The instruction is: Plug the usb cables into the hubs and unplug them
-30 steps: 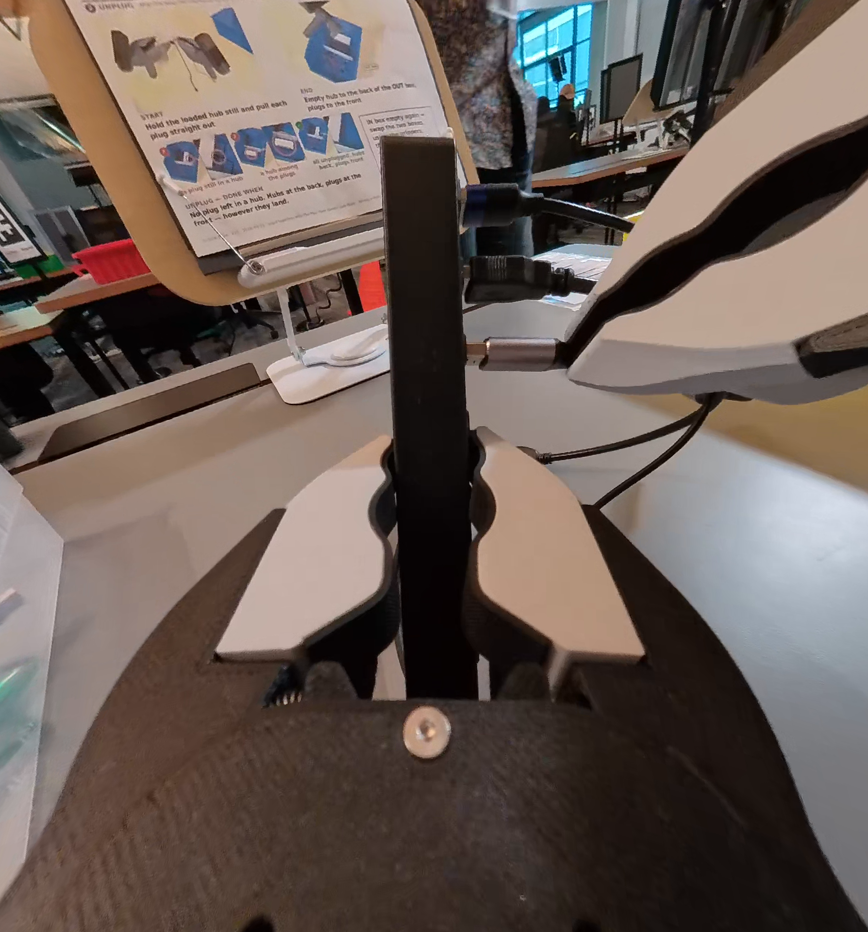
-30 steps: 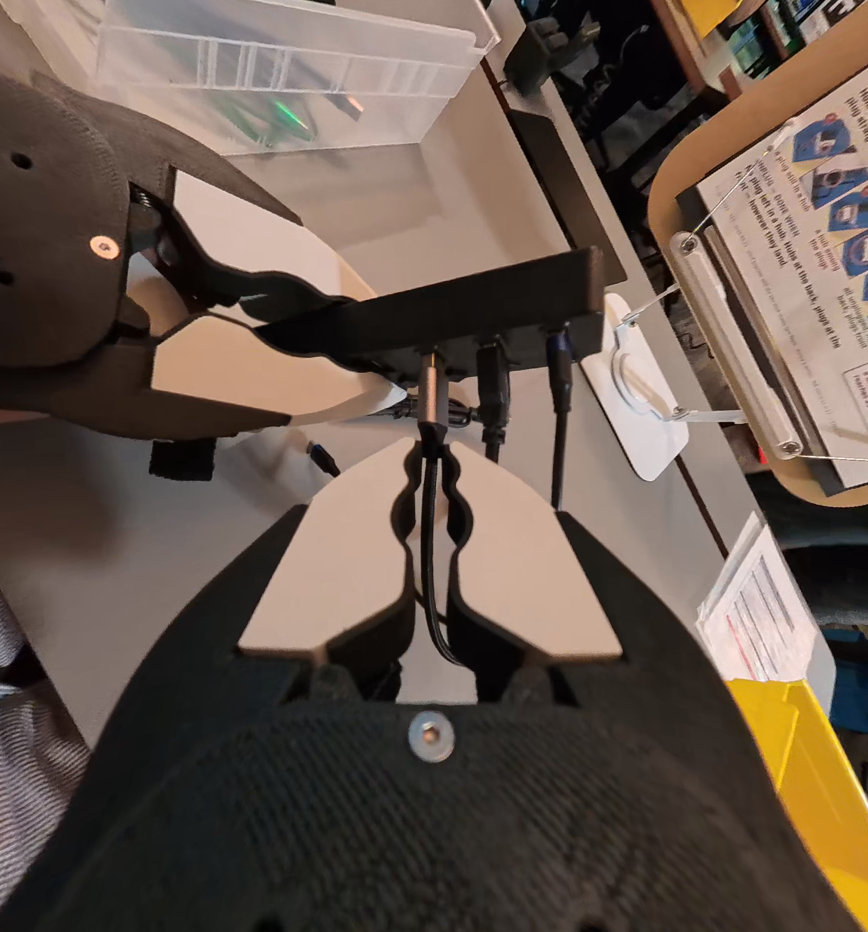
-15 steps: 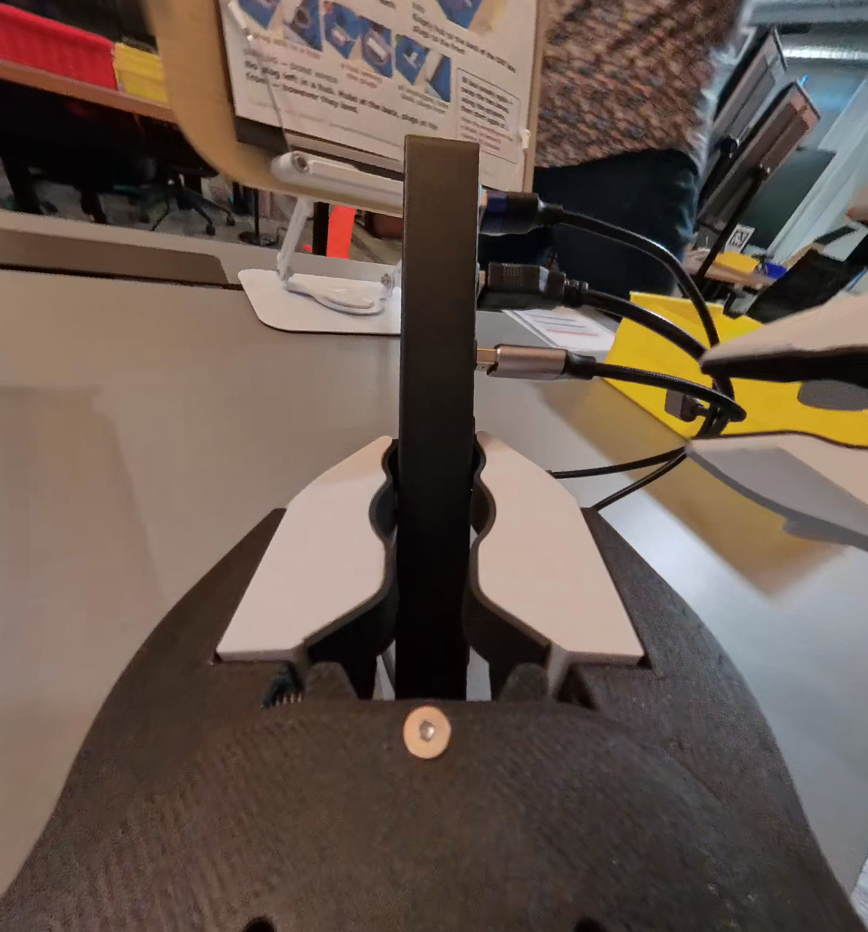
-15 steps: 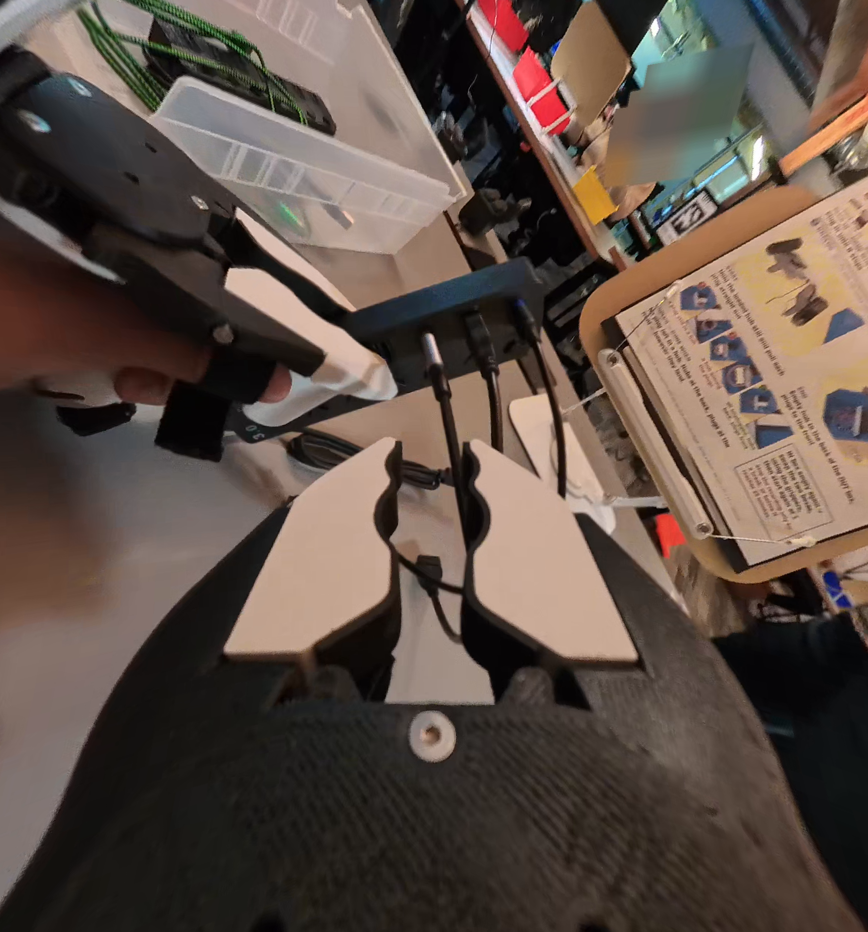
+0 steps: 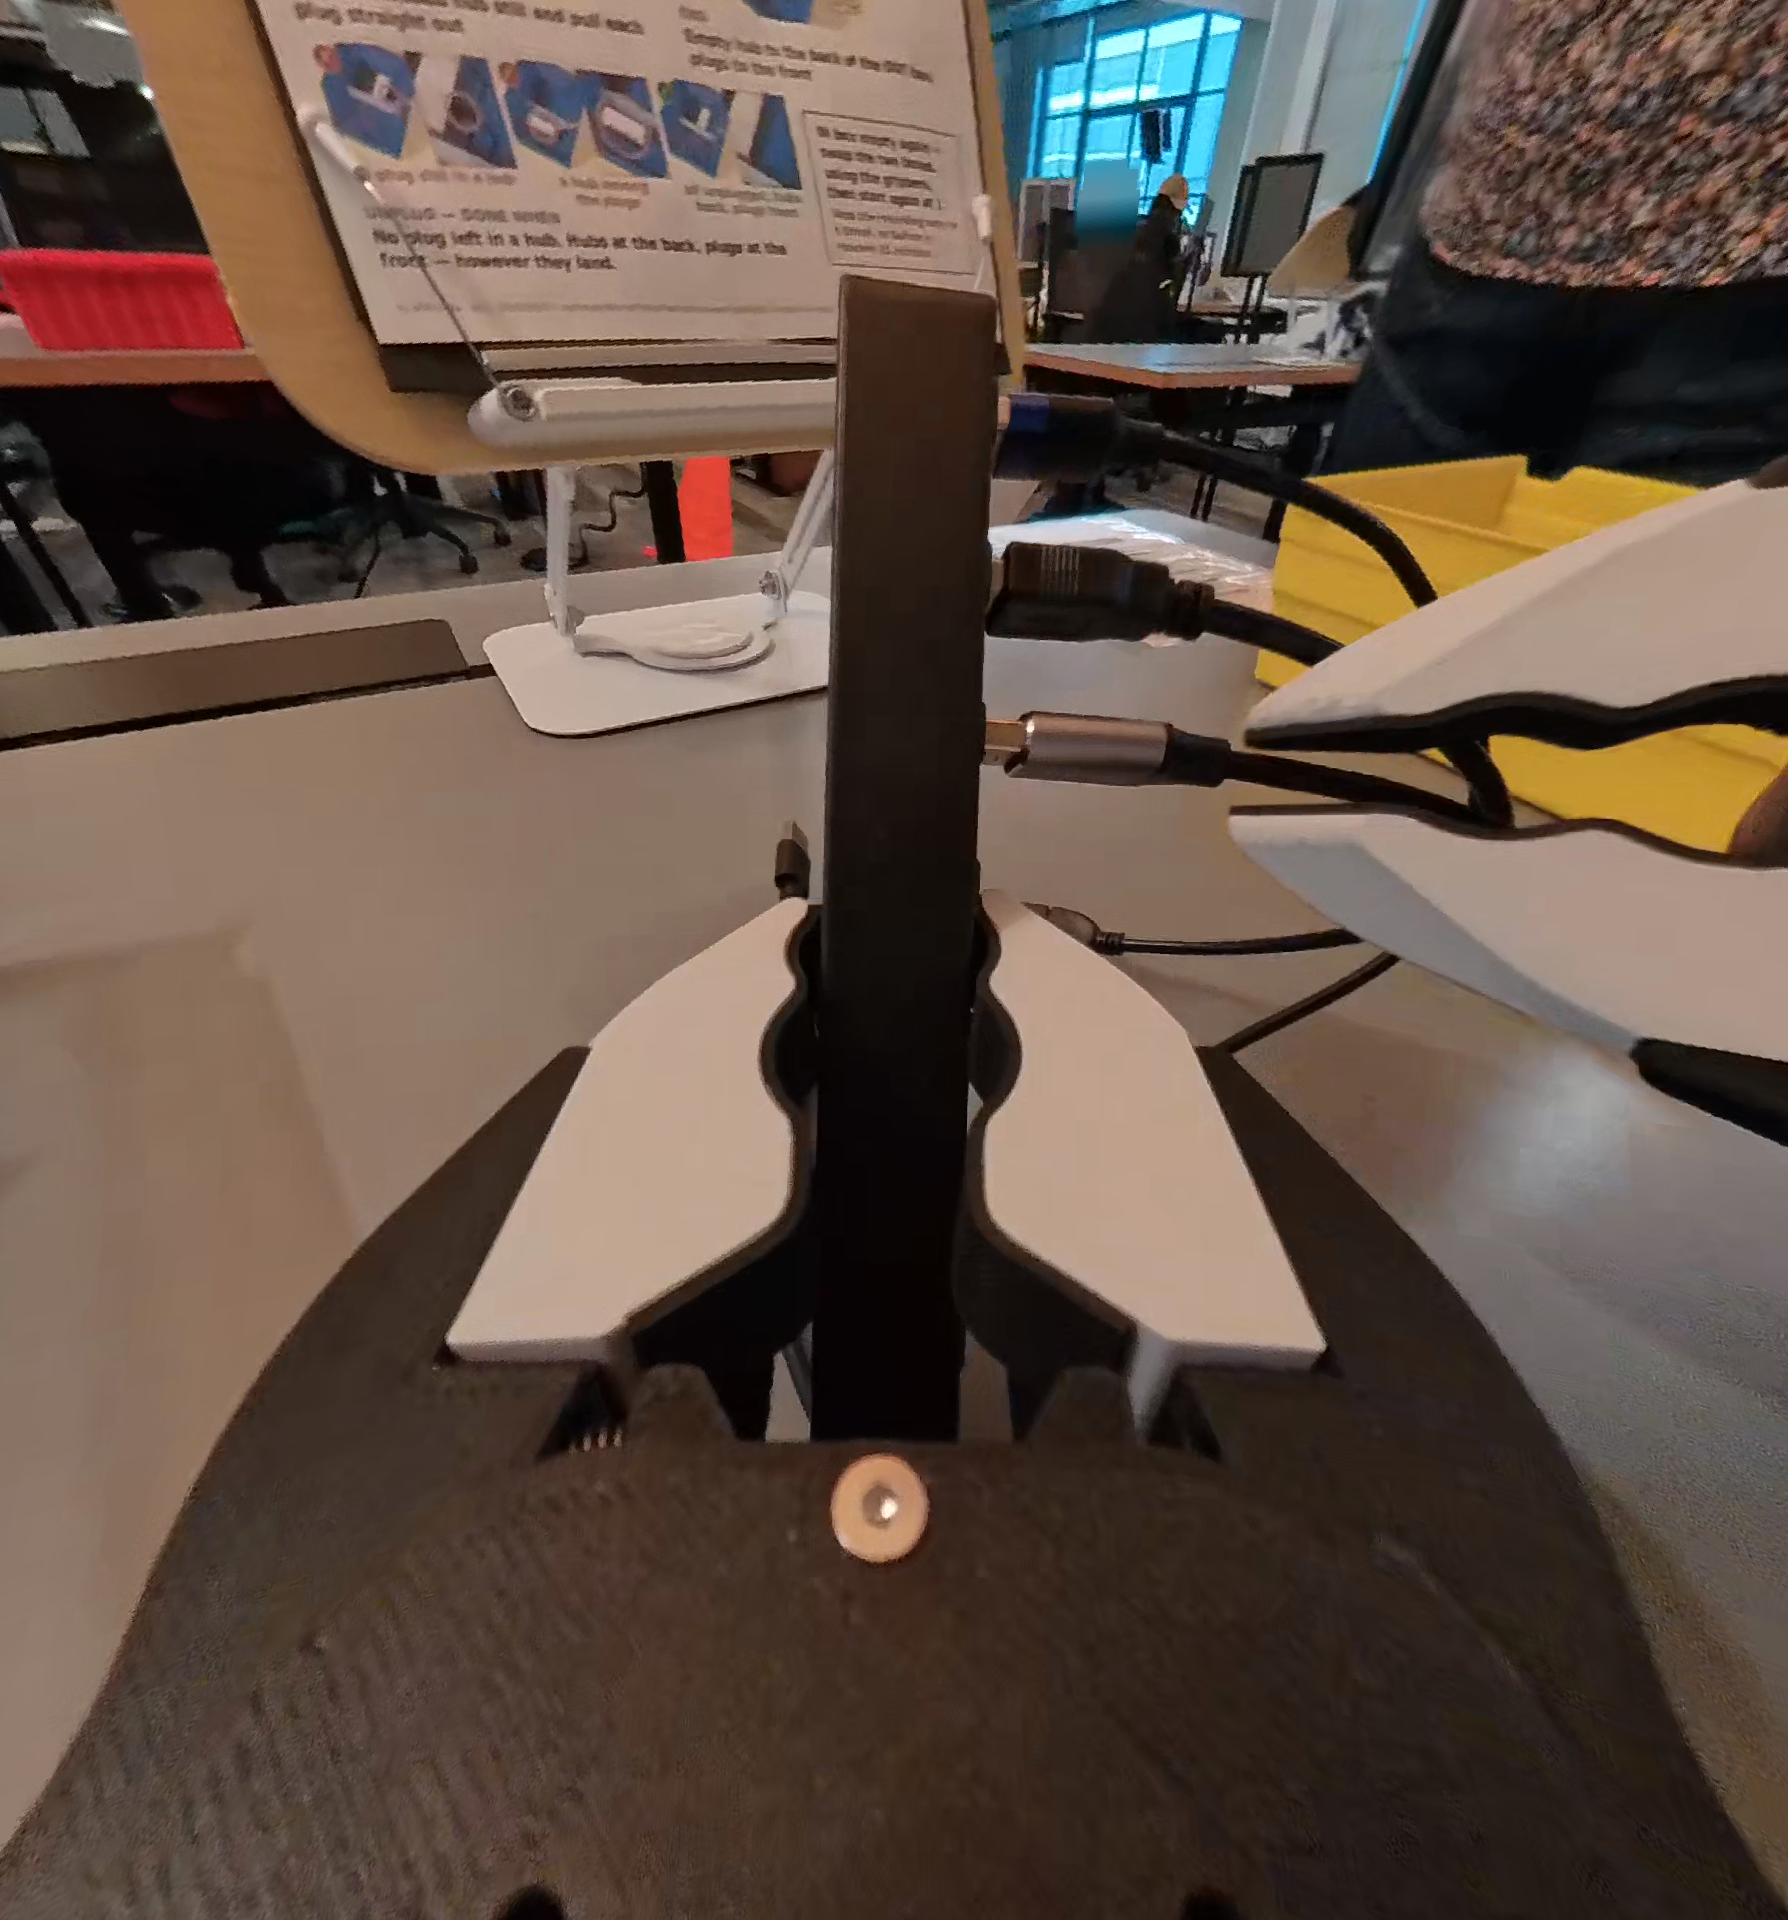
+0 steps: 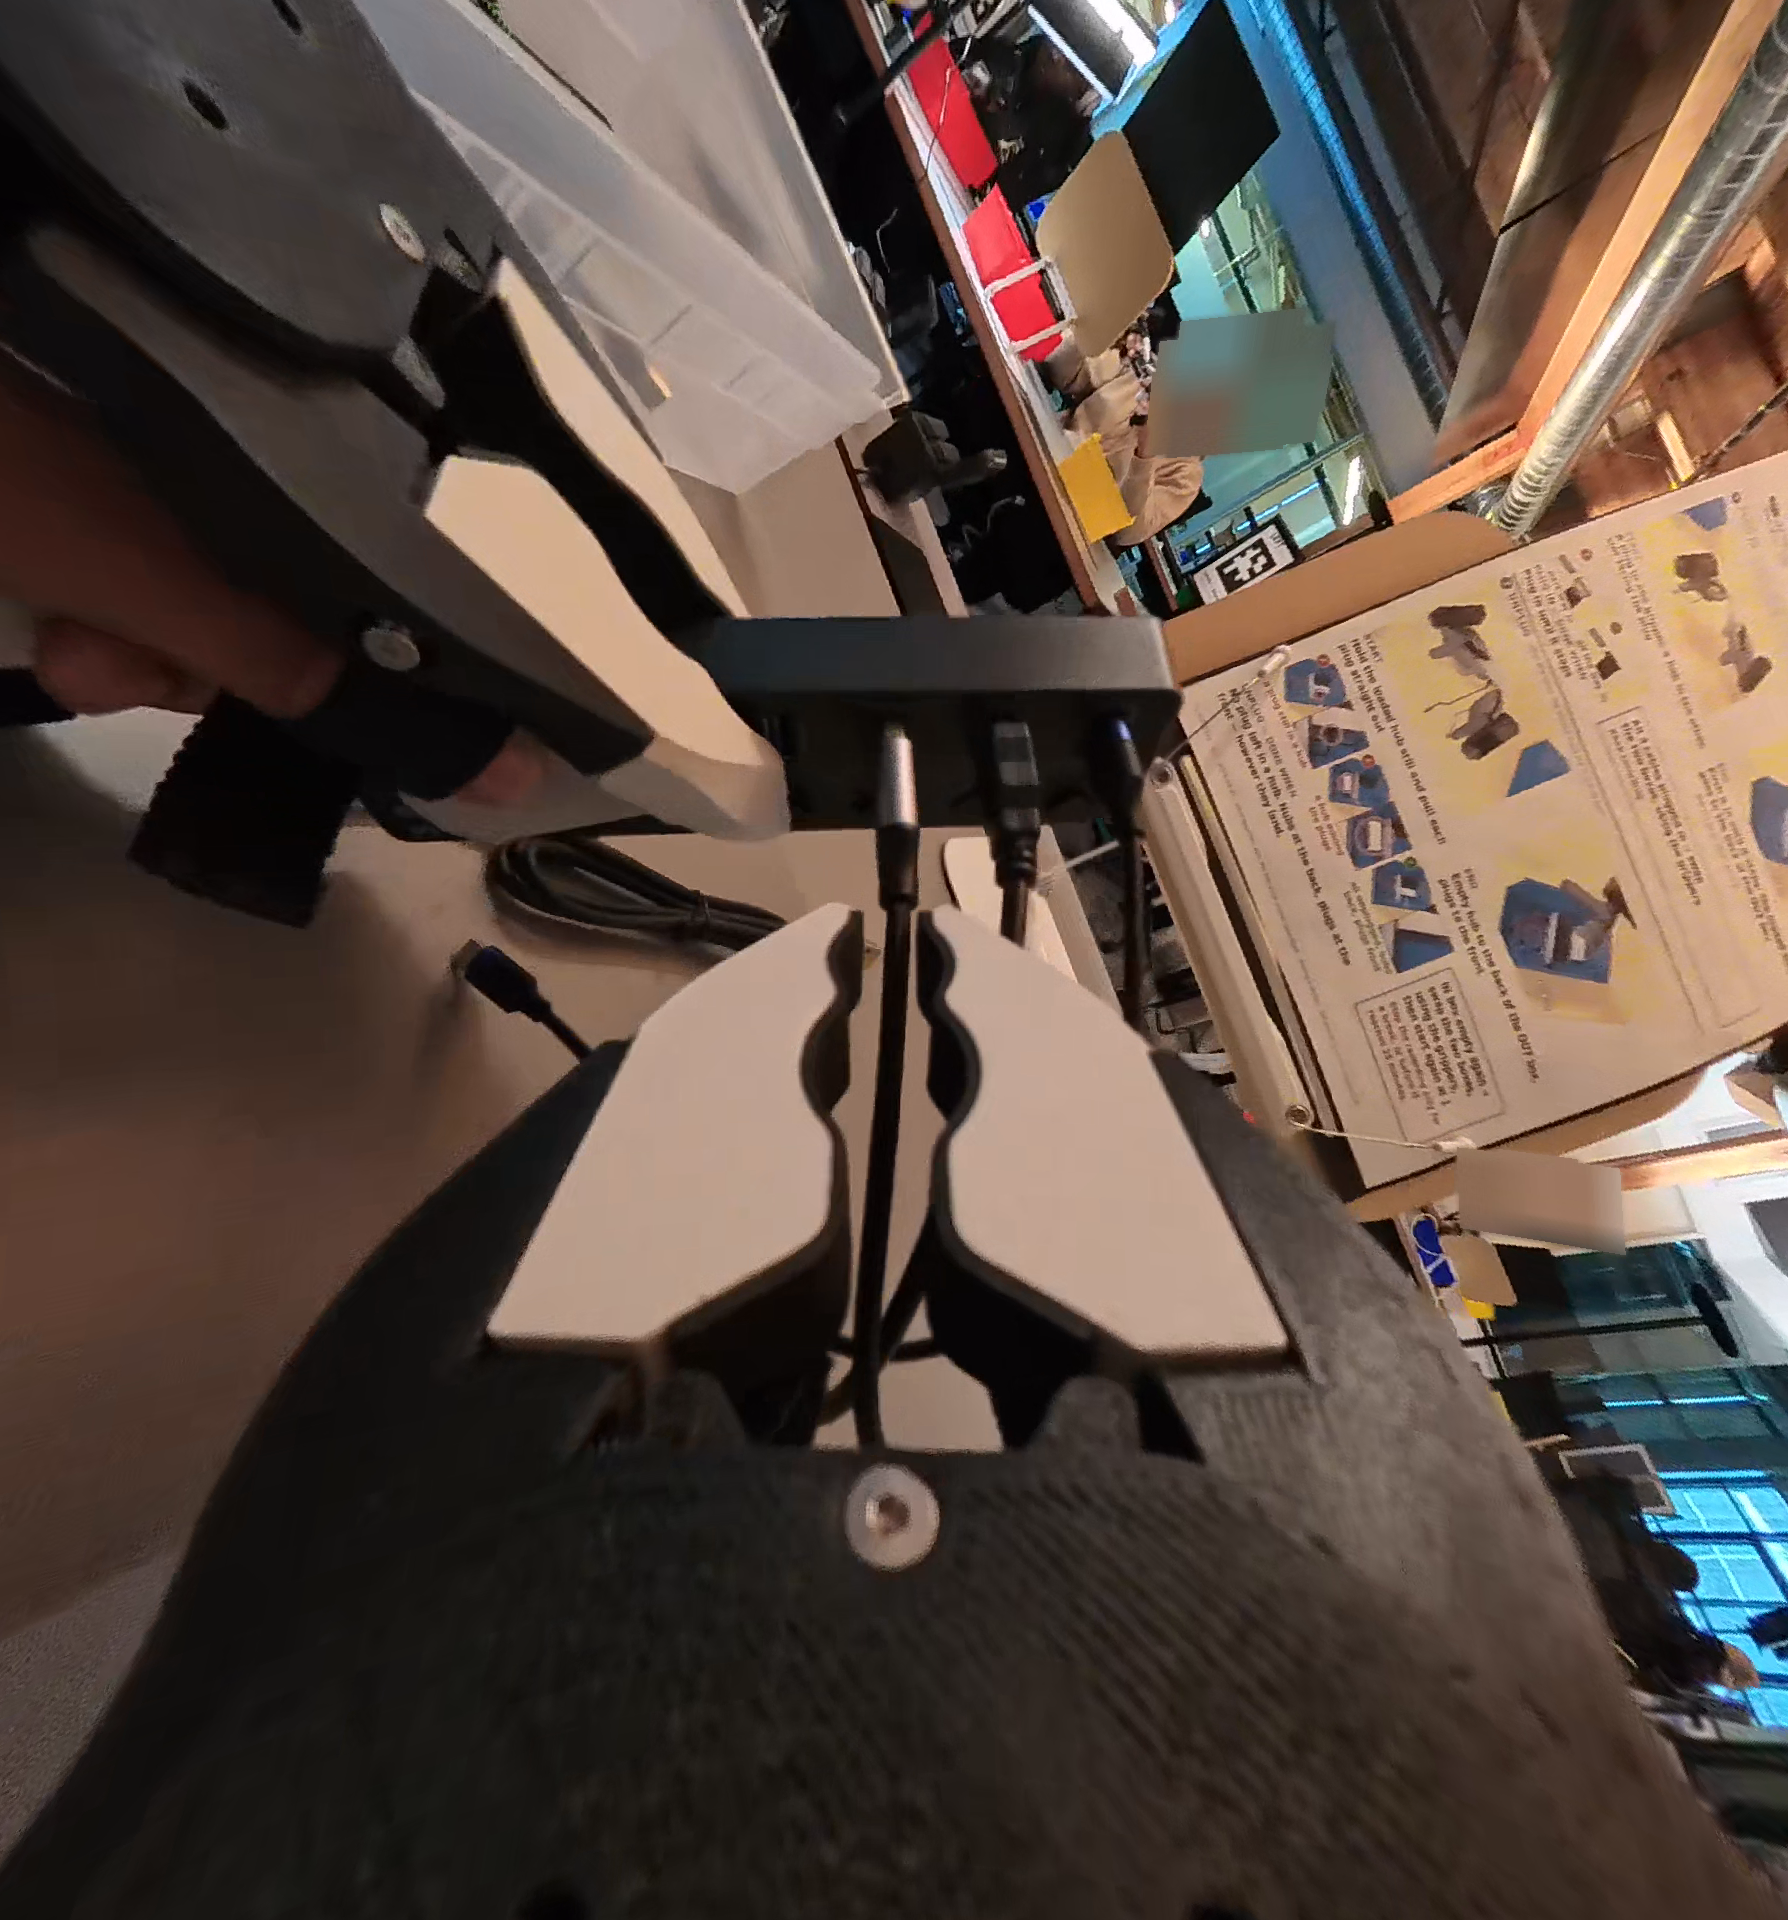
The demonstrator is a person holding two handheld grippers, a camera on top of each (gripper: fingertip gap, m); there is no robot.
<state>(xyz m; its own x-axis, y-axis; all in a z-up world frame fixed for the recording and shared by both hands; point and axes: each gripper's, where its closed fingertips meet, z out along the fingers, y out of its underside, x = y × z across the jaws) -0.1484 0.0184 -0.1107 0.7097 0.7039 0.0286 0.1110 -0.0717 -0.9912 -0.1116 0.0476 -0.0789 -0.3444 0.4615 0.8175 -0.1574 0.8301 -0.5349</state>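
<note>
In the left wrist view, the left gripper (image 5: 895, 925) fills the lower half of the frame, its two white fingers (image 5: 661, 1143) pressed against the sides of a black hub (image 5: 905, 665), pinching it so it stands on end up the middle of the picture. Three cables run out of the hub's right side, stacked one above the other: a silver plug (image 5: 1087, 748) lowest, a black plug (image 5: 1072, 592) in the middle, and a blue-tipped plug (image 5: 1051, 426) on top. The silver plug shows a short strip of bare metal at the hub, so it is not fully seated. At the right edge the right gripper (image 5: 1274, 774) lies sideways, just beyond the silver plug, with that plug's cable (image 5: 1316, 774) passing between its fingers.

In the right wrist view, the right gripper (image 6: 890, 920) sits at lower centre, fingers slightly apart and straddling the thin black cable (image 6: 885, 1091) without visibly squeezing it. Just beyond, the hub (image 6: 963, 665) lies level across the middle, held from the left by the left gripper (image 6: 755, 758), a hand (image 6: 194, 665) behind it. A loose blue plug (image 6: 500, 977) and a coiled grey cable (image 6: 620, 904) rest on the counter (image 6: 142, 1039) at centre left. Farther off, an instruction sheet on a stand (image 6: 1492, 831) is at the right, and a clear plastic bin (image 6: 682, 281) at the upper left.
</note>
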